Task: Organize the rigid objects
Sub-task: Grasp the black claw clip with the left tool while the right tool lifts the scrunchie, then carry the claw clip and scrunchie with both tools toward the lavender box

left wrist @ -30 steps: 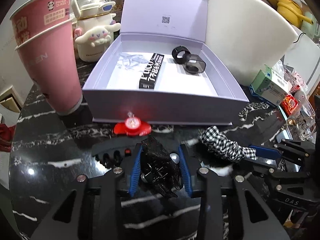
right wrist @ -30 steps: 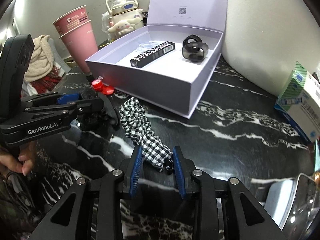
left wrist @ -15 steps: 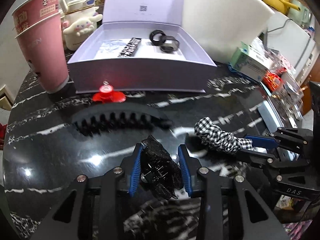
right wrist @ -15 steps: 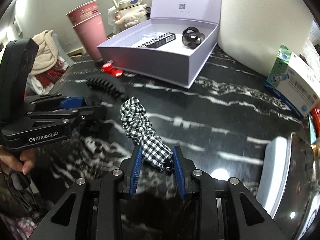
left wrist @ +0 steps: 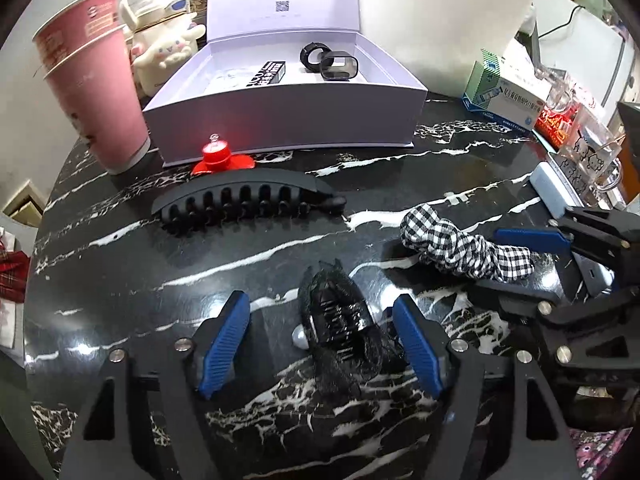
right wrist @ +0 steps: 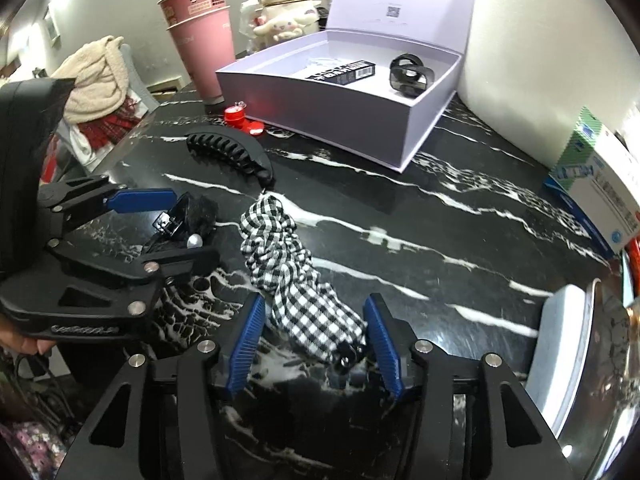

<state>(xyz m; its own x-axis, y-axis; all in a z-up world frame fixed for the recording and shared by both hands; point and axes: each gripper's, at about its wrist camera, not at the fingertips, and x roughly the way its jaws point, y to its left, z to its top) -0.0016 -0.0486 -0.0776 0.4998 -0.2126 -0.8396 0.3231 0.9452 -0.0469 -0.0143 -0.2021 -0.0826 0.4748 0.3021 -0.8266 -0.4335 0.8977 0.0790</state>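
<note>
A black lace hair clip [left wrist: 340, 320] lies on the black marble table [left wrist: 120, 280] between the blue pads of my left gripper [left wrist: 320, 302]. Its jaws are opening and the pads stand clear of the clip. A black-and-white checked scrunchie [right wrist: 288, 264] lies between the pads of my right gripper [right wrist: 314, 304], whose jaws are opening too, with the cloth loose between them. The scrunchie [left wrist: 460, 244] and a right finger [left wrist: 532, 240] show at the right of the left wrist view. A long black toothed hair claw [left wrist: 244, 200] rests further back.
An open lilac box [left wrist: 280, 108] at the back holds a black pack and dark rings. In front of it stands a red stopper [left wrist: 218, 156]. Pink paper cups [left wrist: 92, 92] and a cartoon-dog bottle [left wrist: 164, 52] are back left, a medicine box [left wrist: 504, 100] back right.
Both grippers drew back from the lilac box and their jaws spread. The lace clip and the scrunchie, gripped before, now lie loose on the table. The long black claw came into view.
</note>
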